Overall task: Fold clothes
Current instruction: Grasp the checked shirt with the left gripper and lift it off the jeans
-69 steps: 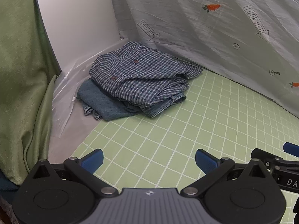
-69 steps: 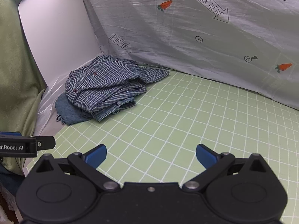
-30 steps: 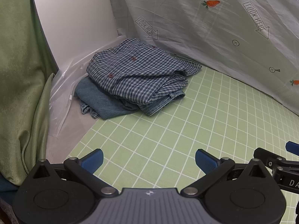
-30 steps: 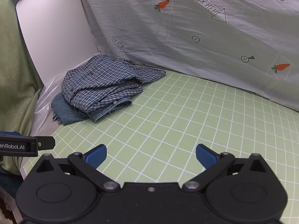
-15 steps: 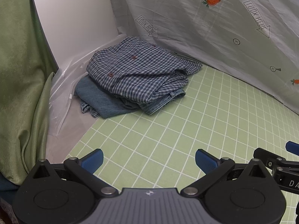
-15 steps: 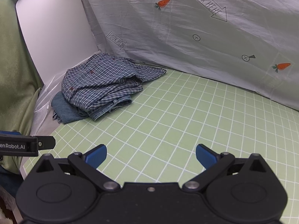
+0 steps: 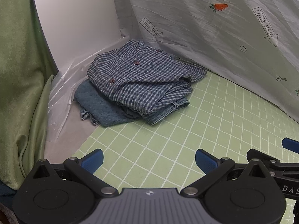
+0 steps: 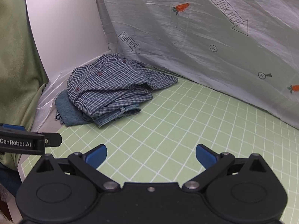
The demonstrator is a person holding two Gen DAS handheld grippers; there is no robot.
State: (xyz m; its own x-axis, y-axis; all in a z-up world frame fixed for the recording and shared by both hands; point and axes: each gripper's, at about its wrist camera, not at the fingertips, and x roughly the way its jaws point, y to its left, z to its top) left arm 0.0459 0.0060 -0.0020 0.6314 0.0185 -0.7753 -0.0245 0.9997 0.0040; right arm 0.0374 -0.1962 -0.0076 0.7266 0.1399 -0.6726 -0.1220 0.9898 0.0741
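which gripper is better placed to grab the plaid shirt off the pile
Left, probably. Both the left gripper and right gripper are open and empty, but the shirt looks nearer and more centred in the left view.

Black claw (image 7: 149, 161) linkages, blue pads (image 7: 92, 160), silver screws, "GenRobot.AI" txt.

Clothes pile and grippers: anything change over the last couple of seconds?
No visible change beyond slight camera drift. The plaid shirt still lies crumpled on the denim garment at the far left of the green grid mat, untouched. The left gripper and right gripper stay open and empty, hovering over the mat short of the pile.
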